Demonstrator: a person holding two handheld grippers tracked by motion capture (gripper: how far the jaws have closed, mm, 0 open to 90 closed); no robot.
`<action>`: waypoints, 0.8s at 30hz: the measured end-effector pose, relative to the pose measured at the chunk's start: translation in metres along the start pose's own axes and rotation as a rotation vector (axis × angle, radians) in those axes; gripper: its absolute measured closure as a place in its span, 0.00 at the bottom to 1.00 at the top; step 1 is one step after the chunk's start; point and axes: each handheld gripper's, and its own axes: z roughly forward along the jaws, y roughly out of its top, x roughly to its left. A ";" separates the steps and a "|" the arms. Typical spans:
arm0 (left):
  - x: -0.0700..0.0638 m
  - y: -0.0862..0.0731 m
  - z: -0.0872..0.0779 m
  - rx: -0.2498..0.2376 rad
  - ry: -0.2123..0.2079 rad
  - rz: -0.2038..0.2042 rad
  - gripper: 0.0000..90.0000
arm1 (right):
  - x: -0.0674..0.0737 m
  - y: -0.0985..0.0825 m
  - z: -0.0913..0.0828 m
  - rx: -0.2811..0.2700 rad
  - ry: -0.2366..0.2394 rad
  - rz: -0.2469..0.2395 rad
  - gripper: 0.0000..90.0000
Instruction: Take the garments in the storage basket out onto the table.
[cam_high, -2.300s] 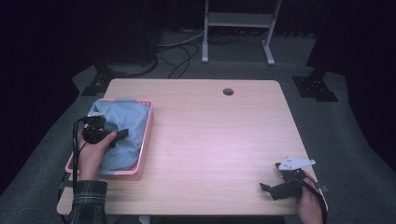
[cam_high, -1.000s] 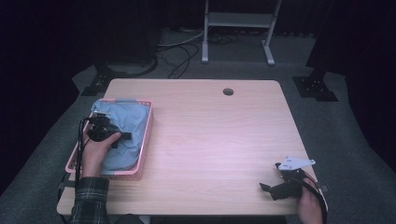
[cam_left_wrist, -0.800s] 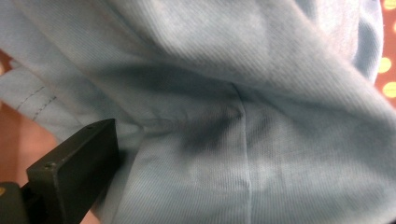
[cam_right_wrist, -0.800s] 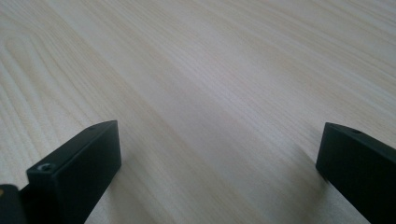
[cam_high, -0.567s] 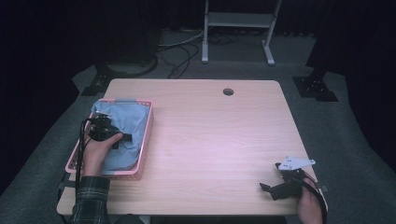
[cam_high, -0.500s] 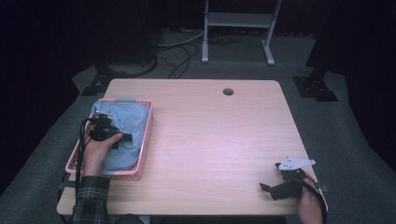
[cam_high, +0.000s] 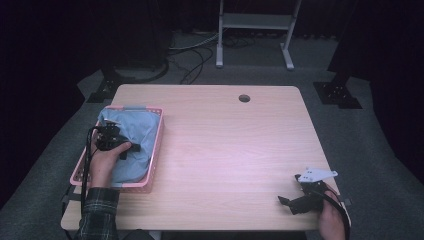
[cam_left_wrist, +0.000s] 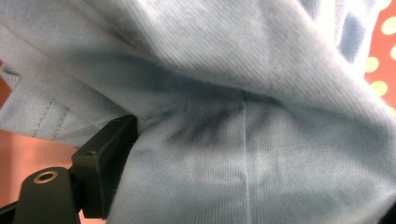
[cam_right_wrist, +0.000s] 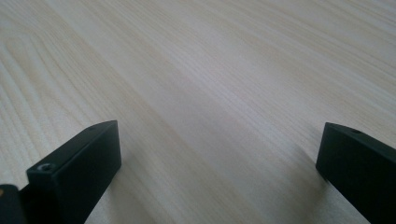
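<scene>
Where cloth (cam_left_wrist: 243, 121) bunches, one finger hidden.

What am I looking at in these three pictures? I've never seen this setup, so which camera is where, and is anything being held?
A person sits at a wooden table with a handheld two-jaw gripper in each hand. The high view looks down from above. The other two cameras ride on the grippers, looking along their black jaws. The left gripper is down in a pink basket, pressed into a light blue cloth; in its own view the cloth covers one jaw, so I cannot tell whether it grips. The right gripper rests near the table's front right corner, jaws wide open over bare wood.
</scene>
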 end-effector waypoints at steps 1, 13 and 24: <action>0.000 0.000 0.000 -0.001 0.003 -0.001 0.18 | 0.000 0.000 0.000 0.000 0.000 0.000 0.00; -0.003 0.000 -0.006 -0.009 -0.043 -0.011 0.50 | 0.000 0.000 0.000 0.001 0.000 0.000 0.00; -0.003 0.001 -0.011 -0.009 -0.063 -0.036 0.58 | 0.000 0.000 0.000 0.000 0.000 0.000 0.00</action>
